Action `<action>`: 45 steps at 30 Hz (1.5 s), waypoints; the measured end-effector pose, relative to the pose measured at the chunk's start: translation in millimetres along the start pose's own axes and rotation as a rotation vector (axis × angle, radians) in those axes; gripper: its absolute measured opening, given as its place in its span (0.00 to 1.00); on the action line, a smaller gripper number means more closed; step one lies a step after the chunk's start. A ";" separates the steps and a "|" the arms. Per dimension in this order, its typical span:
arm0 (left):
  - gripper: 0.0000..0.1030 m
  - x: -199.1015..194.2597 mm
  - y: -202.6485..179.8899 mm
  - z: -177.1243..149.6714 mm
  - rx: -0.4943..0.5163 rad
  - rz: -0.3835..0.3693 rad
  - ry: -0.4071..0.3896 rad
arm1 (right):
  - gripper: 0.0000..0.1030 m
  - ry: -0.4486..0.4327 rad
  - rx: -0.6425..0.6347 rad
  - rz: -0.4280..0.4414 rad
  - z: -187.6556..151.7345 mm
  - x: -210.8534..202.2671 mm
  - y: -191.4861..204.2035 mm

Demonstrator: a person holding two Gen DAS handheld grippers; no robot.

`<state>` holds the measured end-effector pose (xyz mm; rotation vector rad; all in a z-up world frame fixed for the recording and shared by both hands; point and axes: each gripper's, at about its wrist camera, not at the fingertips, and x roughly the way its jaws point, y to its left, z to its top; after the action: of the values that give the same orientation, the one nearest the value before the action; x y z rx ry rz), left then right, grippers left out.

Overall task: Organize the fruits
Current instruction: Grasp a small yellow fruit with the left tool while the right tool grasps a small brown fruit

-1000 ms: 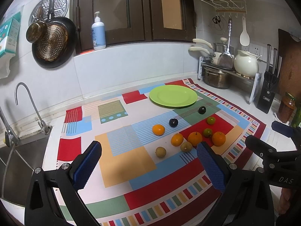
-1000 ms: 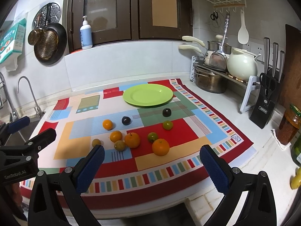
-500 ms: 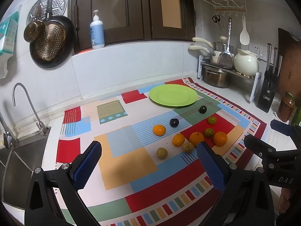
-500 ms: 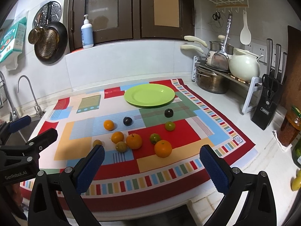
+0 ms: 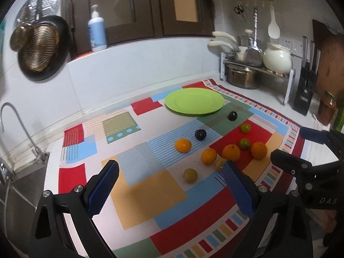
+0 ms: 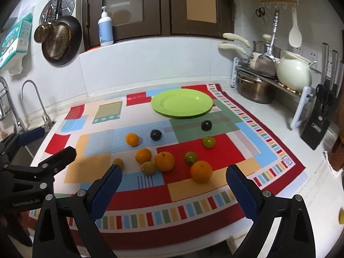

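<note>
Both grippers [image 5: 169, 185] [image 6: 174, 182] level, jaws wide — above mat [image 6: 215, 150]

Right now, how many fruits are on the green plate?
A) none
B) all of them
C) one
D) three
A: the green plate is bare, and every fruit, such as the nearest orange, lies on the patterned mat.

We see the left gripper [image 5: 169, 185] held above the patterned mat [image 5: 150, 185], jaws wide apart and empty. Beyond it the fruits lie loose on the mat: four oranges [image 5: 230, 152], two dark plums [image 5: 200, 134], two green fruits [image 5: 245, 128], two yellowish ones [image 5: 190, 175]. The green plate [image 5: 194, 101] sits behind them, bare. The right gripper [image 5: 309, 150] enters at the right edge.
</note>
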<state>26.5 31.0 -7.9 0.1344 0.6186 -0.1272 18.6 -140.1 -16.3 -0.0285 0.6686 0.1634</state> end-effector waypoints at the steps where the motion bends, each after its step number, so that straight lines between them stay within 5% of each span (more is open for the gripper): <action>1: 0.91 3.4 1.0 -0.7 0.012 -0.014 0.002 | 0.92 0.008 -0.003 0.010 0.5 4.0 1.8; 25: 0.45 98.0 1.6 -17.0 0.172 -0.312 0.218 | 0.42 0.313 0.026 0.176 -9.9 109.8 20.0; 45: 0.27 132.6 1.6 -21.0 0.149 -0.376 0.289 | 0.35 0.349 -0.009 0.188 -9.2 139.8 26.7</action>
<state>121.8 25.6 -102.2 0.1811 0.9198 -0.5246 116.6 -94.7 -109.4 -0.0025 1.0199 0.3479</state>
